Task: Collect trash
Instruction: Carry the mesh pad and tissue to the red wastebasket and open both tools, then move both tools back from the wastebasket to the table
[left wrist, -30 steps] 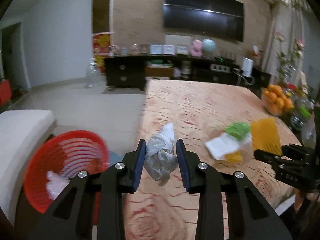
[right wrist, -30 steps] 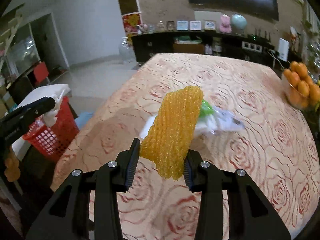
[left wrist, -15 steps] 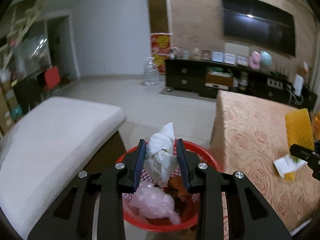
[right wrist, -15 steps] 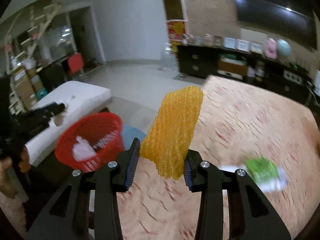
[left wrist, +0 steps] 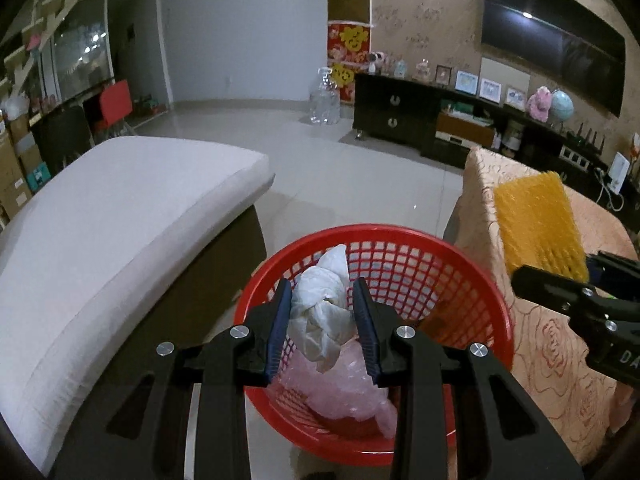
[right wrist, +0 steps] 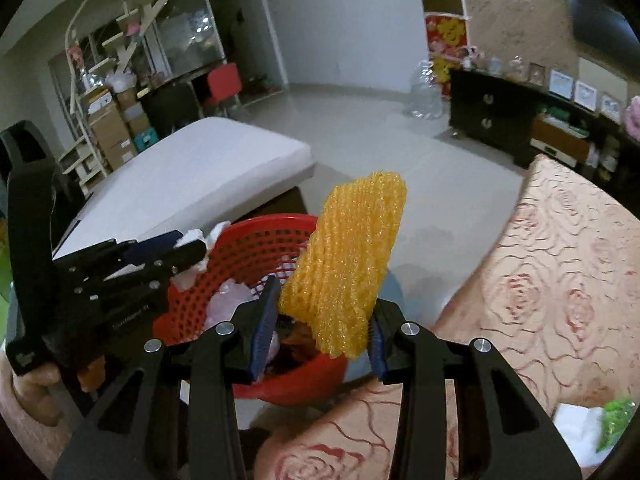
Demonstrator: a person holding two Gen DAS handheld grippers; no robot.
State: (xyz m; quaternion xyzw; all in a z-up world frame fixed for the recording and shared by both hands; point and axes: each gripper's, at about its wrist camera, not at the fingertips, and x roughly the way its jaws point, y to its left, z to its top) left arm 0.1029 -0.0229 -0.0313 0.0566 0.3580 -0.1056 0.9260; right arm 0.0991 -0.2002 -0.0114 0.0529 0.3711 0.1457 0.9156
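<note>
My left gripper is shut on a crumpled white plastic bag and holds it over the red mesh basket, which holds pink plastic and other trash. My right gripper is shut on a yellow foam net sleeve and holds it above the basket's near right rim. The left gripper with the white bag also shows at left in the right wrist view. The yellow sleeve shows at right in the left wrist view.
A table with a rose-patterned cloth stands right of the basket, with white and green trash on it. A white cushioned bench lies to the left. A dark TV cabinet stands across the tiled floor.
Both grippers swung left from the table toward the basket. The left one now holds the bag lower over the basket. The right one has brought the yellow sleeve over its rim.
</note>
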